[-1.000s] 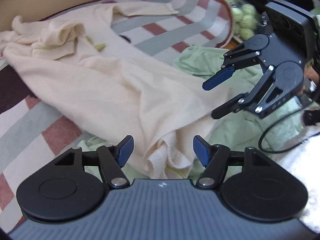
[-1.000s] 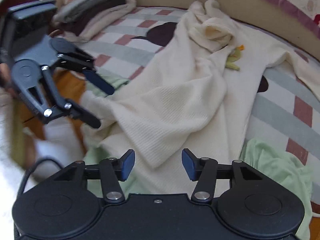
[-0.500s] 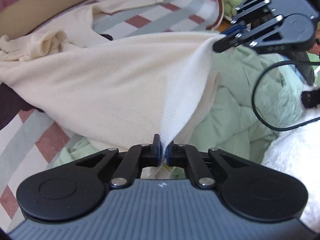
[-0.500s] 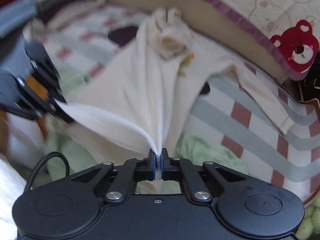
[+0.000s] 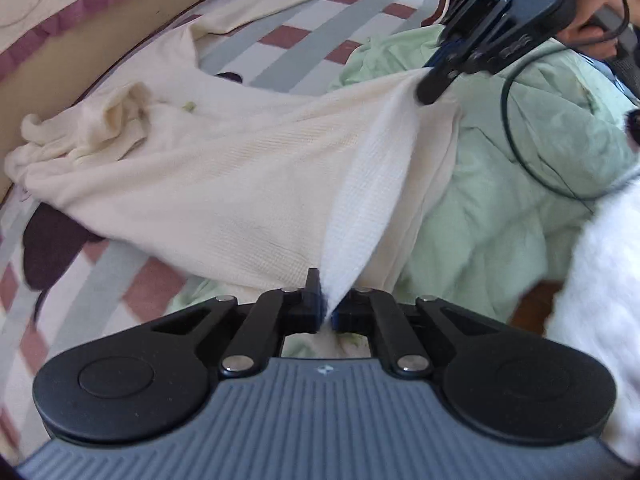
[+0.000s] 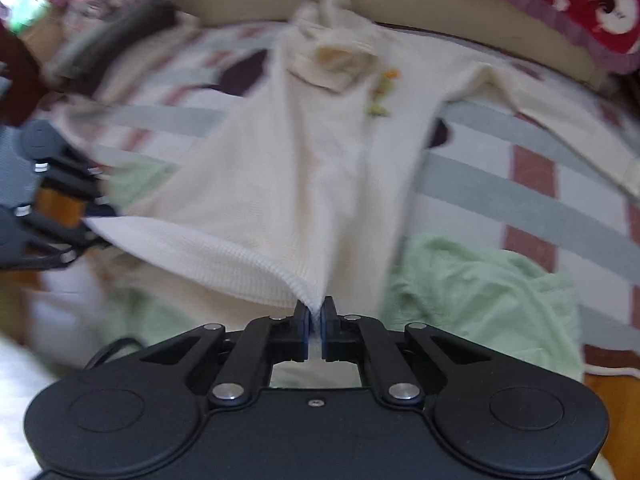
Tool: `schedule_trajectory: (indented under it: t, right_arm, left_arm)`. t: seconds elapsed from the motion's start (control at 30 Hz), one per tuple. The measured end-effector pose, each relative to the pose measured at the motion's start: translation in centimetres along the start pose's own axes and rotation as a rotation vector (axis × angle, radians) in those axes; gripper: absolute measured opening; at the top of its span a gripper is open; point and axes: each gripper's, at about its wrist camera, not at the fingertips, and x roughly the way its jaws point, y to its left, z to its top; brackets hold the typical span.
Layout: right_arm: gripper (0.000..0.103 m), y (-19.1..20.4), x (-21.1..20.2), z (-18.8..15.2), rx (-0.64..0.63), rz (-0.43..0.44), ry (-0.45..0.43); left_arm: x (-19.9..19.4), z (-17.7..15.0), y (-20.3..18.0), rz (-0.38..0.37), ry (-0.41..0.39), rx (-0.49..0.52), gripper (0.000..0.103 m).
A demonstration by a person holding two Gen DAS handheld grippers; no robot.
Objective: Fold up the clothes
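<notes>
Left wrist view: my left tongs and right tongs each pinch the cream top's hem, probably taut, over the striped bed.

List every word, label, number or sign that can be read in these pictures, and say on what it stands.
No text can be read.
Raised lettering on the right gripper: too blurred to read.
Small emblem on the left gripper: a mark, no letters.

Left gripper and right gripper each pinch the cream garment's hem
</notes>
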Motion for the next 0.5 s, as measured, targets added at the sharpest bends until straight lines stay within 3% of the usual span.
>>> schedule_trajectory:
  t: [0.07,0.13,0.23,0.33,0.4,0.47,0.5]
  right_arm:
    - [0.005,1.1,-0.4,0.2,-0.029,0.044,0.022]
    - [0.005,1.8,1.1,0.1,-0.047,0.023,0.063]
    - [0.005,2.3,3.6,-0.4,-0.06,-0.012,0.117]
    - [0.009,2.5,4.9,-1.0,-0.081,-0.032,0.146]
    - [0.02,2.3,4.5,-1.1,-0.07,-0.021,0.157]
    - [0.033,1.7,3.8,-1.1,-0.043,-0.001,0.166]
    - [0.043,1.2,3.1,-1.0,-0.02,0.018,0.139]
  left_arm:
    - [-0.6,-0.4,1.3,-0.038,0.026,-0.087,0.004]
    - [0.5,-1.0,2.0,-0.06,0.064,-0.15,0.004]
    - [4.1,-2.2,1.2,-0.031,0.144,-0.163,0.005]
    - [4.7,-2.5,1.1,-0.031,0.148,-0.155,0.007]
    - [3.9,-2.5,1.4,-0.067,0.145,-0.147,0.019]
    - [2.2,-2.6,2.3,-0.135,0.138,-0.153,0.052]
    - [1.1,-2.7,2.9,-0.153,0.114,-0.163,0.054]
